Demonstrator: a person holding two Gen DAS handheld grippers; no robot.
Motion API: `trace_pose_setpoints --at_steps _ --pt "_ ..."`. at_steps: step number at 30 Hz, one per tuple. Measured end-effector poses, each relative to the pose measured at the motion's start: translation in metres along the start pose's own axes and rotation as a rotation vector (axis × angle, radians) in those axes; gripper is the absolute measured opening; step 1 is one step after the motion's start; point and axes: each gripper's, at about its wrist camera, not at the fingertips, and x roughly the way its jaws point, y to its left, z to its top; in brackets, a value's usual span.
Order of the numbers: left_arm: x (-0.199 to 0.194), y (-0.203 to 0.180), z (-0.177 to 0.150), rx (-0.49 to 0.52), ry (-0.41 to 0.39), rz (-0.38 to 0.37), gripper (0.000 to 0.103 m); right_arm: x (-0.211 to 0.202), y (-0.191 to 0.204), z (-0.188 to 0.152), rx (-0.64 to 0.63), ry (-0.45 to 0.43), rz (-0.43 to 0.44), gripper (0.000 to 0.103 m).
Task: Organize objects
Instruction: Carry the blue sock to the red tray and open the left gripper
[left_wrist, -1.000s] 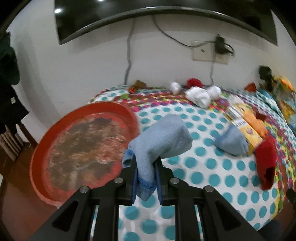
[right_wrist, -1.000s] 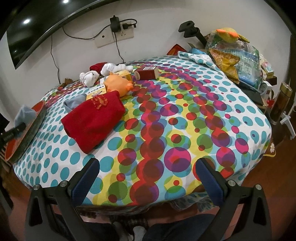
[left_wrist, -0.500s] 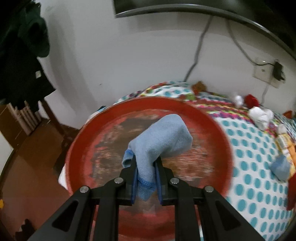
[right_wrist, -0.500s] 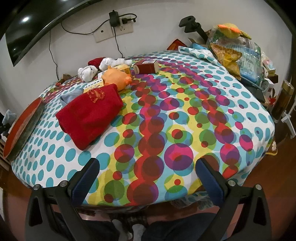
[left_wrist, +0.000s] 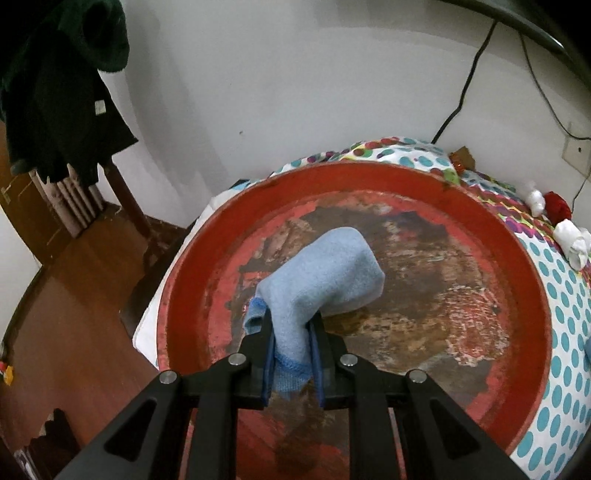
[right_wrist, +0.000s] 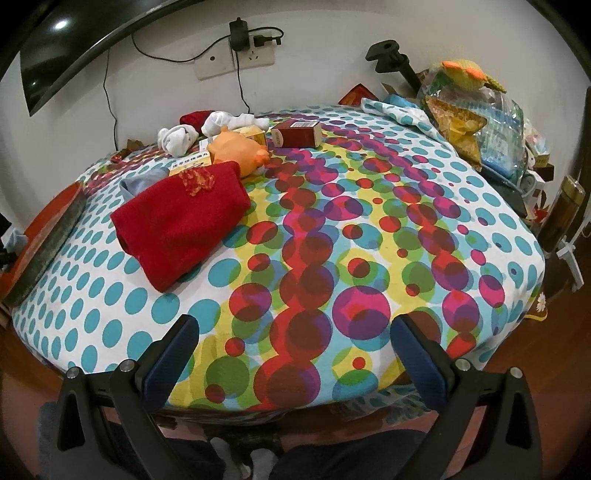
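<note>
My left gripper (left_wrist: 291, 332) is shut on a light blue sock (left_wrist: 325, 273) and holds it over the worn round red tray (left_wrist: 524, 266) at the table's left edge. The tray also shows edge-on in the right wrist view (right_wrist: 48, 236). My right gripper (right_wrist: 291, 343) is open and empty at the table's near edge. On the dotted tablecloth (right_wrist: 369, 229) lie a folded red cloth (right_wrist: 181, 221), another blue sock (right_wrist: 138, 182), white socks (right_wrist: 177, 138), an orange toy (right_wrist: 236, 151) and a dark red box (right_wrist: 295, 134).
A dark garment (left_wrist: 59, 92) hangs on a chair at the left, over the wooden floor (left_wrist: 66, 302). Bags of snacks (right_wrist: 476, 110) pile up at the table's far right. A wall socket with a plug (right_wrist: 236, 55) sits behind the table.
My left gripper has carried the blue sock leftward from above the tablecloth to over the red tray. The right gripper has barely moved and stays open.
</note>
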Motion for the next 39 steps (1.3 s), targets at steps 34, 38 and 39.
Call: trace_pose_setpoints --at_steps 34,38,39 --pt "0.083 0.014 0.083 -0.088 0.17 0.03 0.03 0.0 0.01 -0.014 -0.09 -0.09 -0.055 0.103" --pt "0.08 0.024 0.079 -0.133 0.151 0.006 0.053 -0.001 0.011 -0.015 -0.09 -0.081 -0.059 0.103" --pt "0.074 0.028 0.078 -0.15 0.132 0.002 0.054 -0.001 0.011 -0.015 -0.092 -0.08 -0.058 0.103"
